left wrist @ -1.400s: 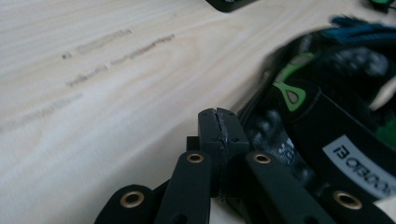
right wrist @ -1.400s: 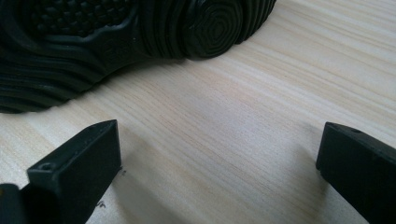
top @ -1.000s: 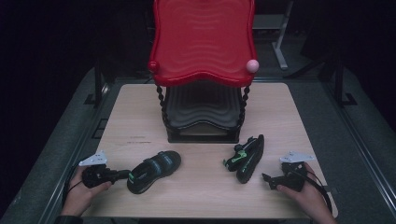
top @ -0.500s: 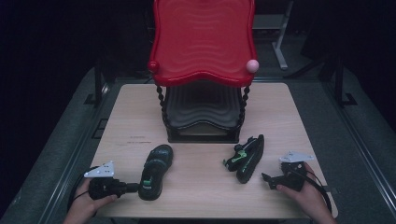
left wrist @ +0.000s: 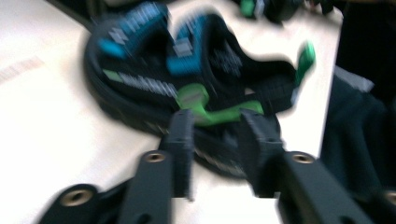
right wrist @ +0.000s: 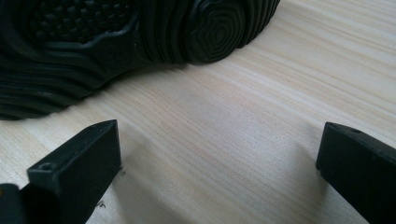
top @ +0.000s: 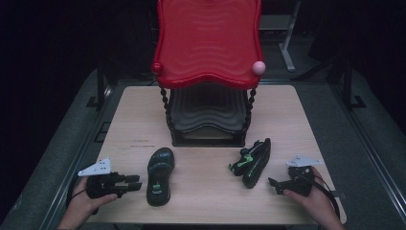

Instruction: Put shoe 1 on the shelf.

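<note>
Two black sandals with green straps lie on the wooden table [top: 139, 120]. The left sandal [top: 159, 175] rests sole down, toe pointing away. My left gripper [top: 138, 182] sits just left of its heel, jaws a little apart with nothing between them. In the blurred left gripper view the sandal [left wrist: 187, 70] lies right beyond my left gripper [left wrist: 217, 126]. The right sandal [top: 253, 160] lies on its side. My right gripper [top: 273, 183] is a short way to its right. It stands wide open [right wrist: 219, 140] over bare wood, facing the ribbed sole [right wrist: 116, 37].
A two-tier rack stands at the table's middle back, with a red wavy top shelf [top: 208, 40] and a black lower shelf [top: 206, 115]. A pink ball [top: 259, 67] caps its right front corner. Dark floor surrounds the table.
The left sandal swung from a slant to pointing straight away. My left gripper drew back toward the near left and stands off its heel. The right gripper and right sandal stayed still.
</note>
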`<state>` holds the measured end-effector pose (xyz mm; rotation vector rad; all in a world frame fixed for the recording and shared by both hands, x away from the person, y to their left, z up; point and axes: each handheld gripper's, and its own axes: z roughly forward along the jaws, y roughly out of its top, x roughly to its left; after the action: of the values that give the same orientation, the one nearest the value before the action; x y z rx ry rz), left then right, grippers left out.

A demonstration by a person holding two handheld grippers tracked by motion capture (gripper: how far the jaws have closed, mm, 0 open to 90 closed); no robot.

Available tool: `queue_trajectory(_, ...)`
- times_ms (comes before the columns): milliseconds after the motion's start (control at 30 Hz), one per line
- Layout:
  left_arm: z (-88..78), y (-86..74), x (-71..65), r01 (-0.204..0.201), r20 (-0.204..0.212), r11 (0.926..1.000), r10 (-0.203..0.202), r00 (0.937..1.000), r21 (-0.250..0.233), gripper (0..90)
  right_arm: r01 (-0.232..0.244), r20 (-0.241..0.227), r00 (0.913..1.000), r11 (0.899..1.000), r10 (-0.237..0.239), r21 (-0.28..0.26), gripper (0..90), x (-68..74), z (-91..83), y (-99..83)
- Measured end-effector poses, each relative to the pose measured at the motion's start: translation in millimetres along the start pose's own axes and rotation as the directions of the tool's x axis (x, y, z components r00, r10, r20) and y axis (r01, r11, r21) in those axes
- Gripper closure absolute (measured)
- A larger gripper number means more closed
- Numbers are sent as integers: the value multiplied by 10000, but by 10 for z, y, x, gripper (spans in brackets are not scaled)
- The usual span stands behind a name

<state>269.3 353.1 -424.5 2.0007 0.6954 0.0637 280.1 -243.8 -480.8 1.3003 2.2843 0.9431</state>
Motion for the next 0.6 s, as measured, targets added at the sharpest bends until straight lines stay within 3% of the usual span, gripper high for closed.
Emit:
queue_trajectory(100,47,112,18,-93,-133,9997,90,9999,-239,523,-7,4,10000,10000,7,-18,0,1,1,-1)
queue_trajectory(133,112,189,26,-298,-164,9993,294,9994,-235,483,-9,4,10000,10000,9,-16,0,1,1,0)
queue_trajectory(333,375,352,69,-498,74,9987,498,9987,-93,444,3,-6,10000,10000,-3,-15,0,1,0,-1)
queue_trajectory(600,588,374,115,-528,586,9985,520,9969,125,456,38,-31,10000,10000,-38,-14,0,3,0,-1)
